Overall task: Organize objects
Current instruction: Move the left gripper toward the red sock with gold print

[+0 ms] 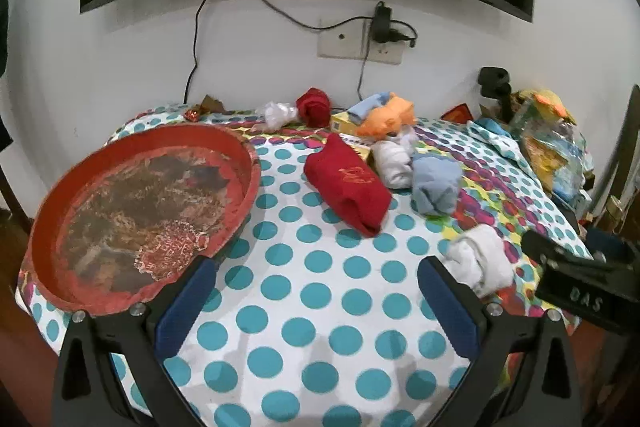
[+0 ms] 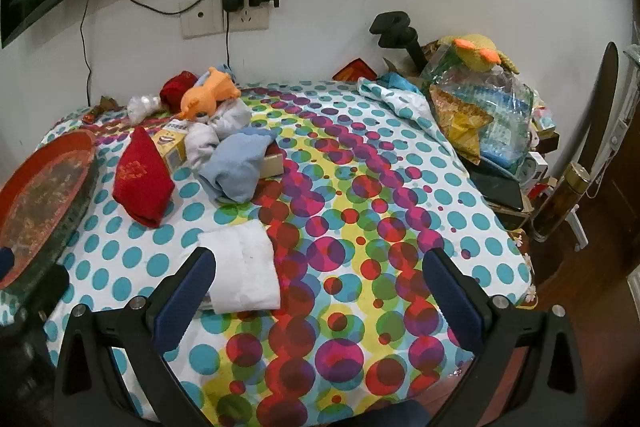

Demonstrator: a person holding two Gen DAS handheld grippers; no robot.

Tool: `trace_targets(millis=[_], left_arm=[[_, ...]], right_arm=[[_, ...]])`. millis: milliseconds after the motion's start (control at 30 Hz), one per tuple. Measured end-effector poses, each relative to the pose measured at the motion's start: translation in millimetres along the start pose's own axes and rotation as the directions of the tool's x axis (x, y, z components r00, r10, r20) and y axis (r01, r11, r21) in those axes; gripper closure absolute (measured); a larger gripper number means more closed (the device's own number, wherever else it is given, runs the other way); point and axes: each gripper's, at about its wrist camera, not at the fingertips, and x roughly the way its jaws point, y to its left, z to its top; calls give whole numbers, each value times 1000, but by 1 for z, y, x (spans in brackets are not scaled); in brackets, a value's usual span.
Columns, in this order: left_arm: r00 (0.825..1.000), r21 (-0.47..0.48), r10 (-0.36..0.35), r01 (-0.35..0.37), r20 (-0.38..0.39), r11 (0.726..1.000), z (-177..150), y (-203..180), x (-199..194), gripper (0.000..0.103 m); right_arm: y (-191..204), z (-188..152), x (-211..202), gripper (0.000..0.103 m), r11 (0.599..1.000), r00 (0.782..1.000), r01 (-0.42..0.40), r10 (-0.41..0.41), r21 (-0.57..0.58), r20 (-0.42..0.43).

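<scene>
Left wrist view. The left hand-held gripper is seen released, its blue pads spread wide, with nothing between them but the dotted cloth covering the worktop. A round red tray is placed at the left edge of the worktop, its rim just beside the left pad. A folded red sock lies at mid-worktop, right of the tray. A rolled white sock and a rolled light blue sock are found just right of it, the blue one nearer. Another white sock lies near right, just beyond the right pad; whether they touch cannot be told. At the far edge, a red sock ball, a crumpled clear wrapper and an orange plush toy are noted against the wall. The right hand-held gripper enters partly from the right edge.

Right wrist view. The right hand-held gripper is likewise released, pads wide apart, over the multicoloured part of the cloth. The near white sock lies flat, just beside the left pad and partly hidden behind it. The folded red sock is seen at far left, the tray beyond it at the left edge. The light blue sock rests against a small cardboard box. The plush toy is at the far left. A heap of plastic bags is piled at the far right of the worktop.
</scene>
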Motion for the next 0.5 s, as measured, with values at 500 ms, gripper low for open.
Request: trace_targets(millis=[500], left_arm=[[997,73,79,-77,-27,994,35,-14,56,0]], right_arm=[[0,-15,36,0,999,998,-54,54,-1,-24]])
